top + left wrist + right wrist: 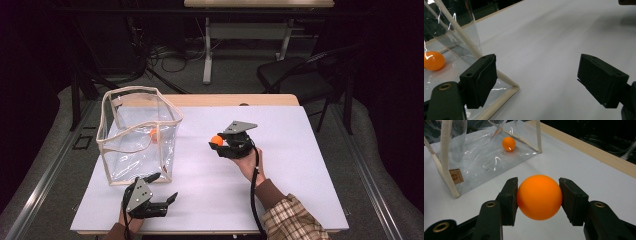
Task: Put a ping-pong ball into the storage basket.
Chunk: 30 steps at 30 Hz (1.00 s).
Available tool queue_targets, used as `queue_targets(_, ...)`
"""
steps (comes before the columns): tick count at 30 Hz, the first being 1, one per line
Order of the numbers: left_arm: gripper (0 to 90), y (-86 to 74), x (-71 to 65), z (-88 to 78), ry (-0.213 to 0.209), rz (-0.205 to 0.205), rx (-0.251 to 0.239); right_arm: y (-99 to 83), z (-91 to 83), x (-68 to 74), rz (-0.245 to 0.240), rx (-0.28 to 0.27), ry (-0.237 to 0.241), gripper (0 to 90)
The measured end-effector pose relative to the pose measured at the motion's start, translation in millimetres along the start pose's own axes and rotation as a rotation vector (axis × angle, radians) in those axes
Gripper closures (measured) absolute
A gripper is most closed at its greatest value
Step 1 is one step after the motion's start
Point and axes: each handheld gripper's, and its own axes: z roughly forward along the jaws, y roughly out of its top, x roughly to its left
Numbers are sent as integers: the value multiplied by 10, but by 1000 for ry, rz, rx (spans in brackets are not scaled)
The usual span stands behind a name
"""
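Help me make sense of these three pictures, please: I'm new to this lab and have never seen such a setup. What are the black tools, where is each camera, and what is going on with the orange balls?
There is no robot here: a person holds a hand-operated tool with two black jaws in each hand. The high view looks down on a table with a white cover. The other two pictures come from small cameras riding on the tools, looking along their jaws.

The right gripper is shut on an orange ball, squeezed between its two pads. The left gripper is open and holds nothing; it sits near the corner of a clear plastic bag with cream edging, which stands open on the table. A second orange ball lies inside that bag.
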Motion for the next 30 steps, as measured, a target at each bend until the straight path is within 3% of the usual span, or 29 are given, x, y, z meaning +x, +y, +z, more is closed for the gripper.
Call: queue_targets(30, 160, 1, 2, 12, -4, 0, 3, 318, 45, -8, -22, -31, 2, 509)
